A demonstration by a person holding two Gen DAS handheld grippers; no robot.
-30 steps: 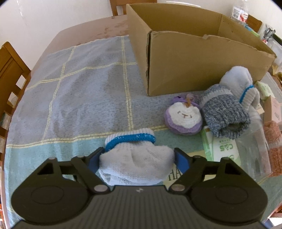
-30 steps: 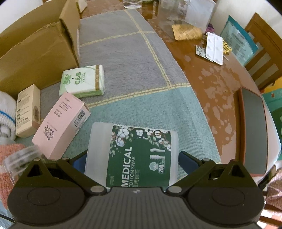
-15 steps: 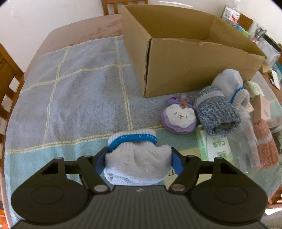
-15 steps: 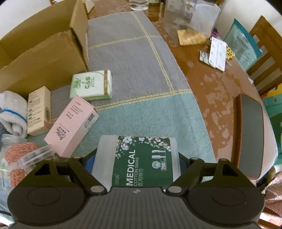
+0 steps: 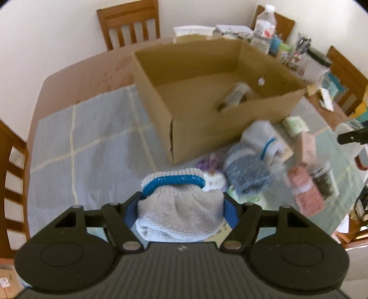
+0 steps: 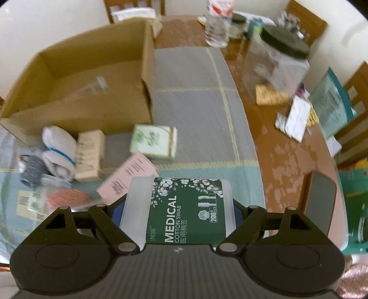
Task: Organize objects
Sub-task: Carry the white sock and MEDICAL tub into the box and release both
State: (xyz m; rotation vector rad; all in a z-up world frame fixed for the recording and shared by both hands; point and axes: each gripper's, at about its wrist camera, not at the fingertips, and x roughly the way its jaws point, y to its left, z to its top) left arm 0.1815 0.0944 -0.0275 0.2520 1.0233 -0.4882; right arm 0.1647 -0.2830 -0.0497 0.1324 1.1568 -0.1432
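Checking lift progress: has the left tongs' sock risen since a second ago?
Yes. The sock held in the left tongs has gone up: the cardboard box, earlier seen side-on, now shows its inside.

wooden chair (image 5: 130, 21), water bottle (image 5: 263, 27), dark-lidded clear jar (image 6: 279, 59)

one cardboard box (image 6: 80, 76), two white socks with blue bands (image 5: 179, 202) (image 6: 58, 151), one grey sock (image 5: 247, 174), one cotton swab pack (image 6: 181, 211) — one pink carton (image 6: 128, 177), one green tissue pack (image 6: 153, 141), two hand-held grippers (image 5: 181, 207) (image 6: 179, 214)
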